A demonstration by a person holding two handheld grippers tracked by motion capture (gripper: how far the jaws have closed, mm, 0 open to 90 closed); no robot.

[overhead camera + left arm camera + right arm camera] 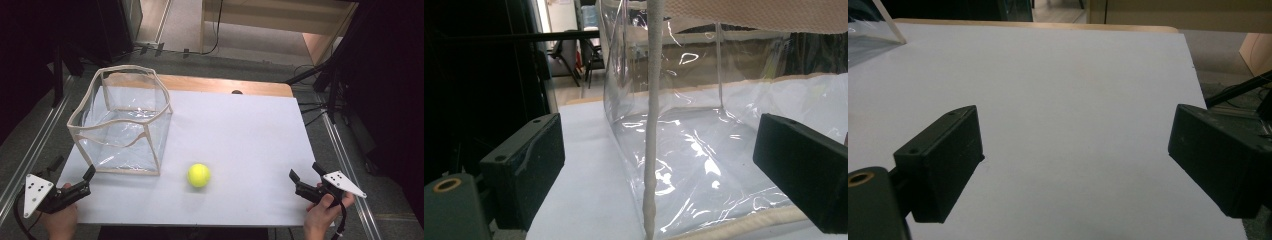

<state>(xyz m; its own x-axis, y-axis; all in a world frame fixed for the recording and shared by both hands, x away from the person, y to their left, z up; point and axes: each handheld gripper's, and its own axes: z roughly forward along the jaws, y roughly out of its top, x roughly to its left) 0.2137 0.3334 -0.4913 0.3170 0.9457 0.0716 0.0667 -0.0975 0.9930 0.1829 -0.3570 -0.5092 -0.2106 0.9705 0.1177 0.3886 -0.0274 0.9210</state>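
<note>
A yellow tennis ball (198, 175) lies on the white tabletop (240, 125) near the front, about midway between the two hands. A clear plastic bin with beige trim (122, 120) stands open-topped at the left. My left gripper (72, 168) sits at the front left corner, open, aimed at the bin's near corner. In the left gripper view its jaws (659, 150) stand wide apart, with the bin's beige corner seam (651, 130) just ahead, untouched. My right gripper (306, 171) rests at the front right, open. Between its jaws (1075, 145) there is bare tabletop (1063, 75).
A wooden strip (225, 85) runs along the table's back edge. Metal rails (345, 160) flank both sides. Dark stands and cables (325, 75) crowd the far right, and black equipment (75, 35) stands at the back left.
</note>
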